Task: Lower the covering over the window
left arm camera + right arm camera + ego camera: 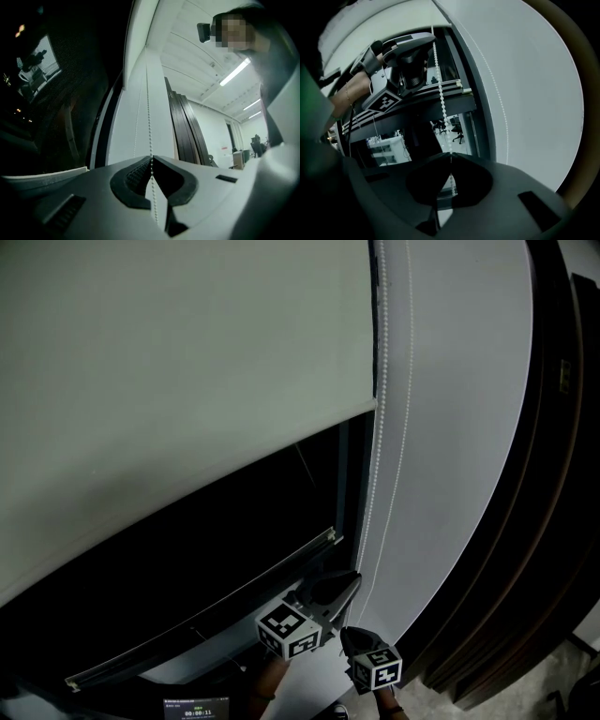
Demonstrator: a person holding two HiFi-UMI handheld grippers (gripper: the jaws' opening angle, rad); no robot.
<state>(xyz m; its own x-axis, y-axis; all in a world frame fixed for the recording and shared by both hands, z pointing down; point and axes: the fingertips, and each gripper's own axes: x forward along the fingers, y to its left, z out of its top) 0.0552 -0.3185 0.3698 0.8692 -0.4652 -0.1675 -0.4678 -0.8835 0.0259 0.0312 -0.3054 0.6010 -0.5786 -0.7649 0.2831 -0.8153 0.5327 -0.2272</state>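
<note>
A pale roller blind (pixel 169 381) covers the upper part of the dark window (pixel 234 540); its lower edge runs slantwise across the head view. A white bead chain (pixel 375 493) hangs along the window's right side. My left gripper (pixel 342 585) is shut on this chain (pixel 148 108), which passes between its closed tips (pixel 151 159). Just below it, my right gripper (pixel 356 638) is shut on the same chain (pixel 439 89) at its tips (pixel 450 157). The right gripper view shows the left gripper (pixel 410 44) above, on the chain.
A white wall panel (pixel 459 427) lies right of the chain, with dark wooden panels (pixel 553 474) beyond it. A thin pale bar (pixel 206 615) crosses the lower window. A small lit screen (pixel 197 707) sits at the bottom edge.
</note>
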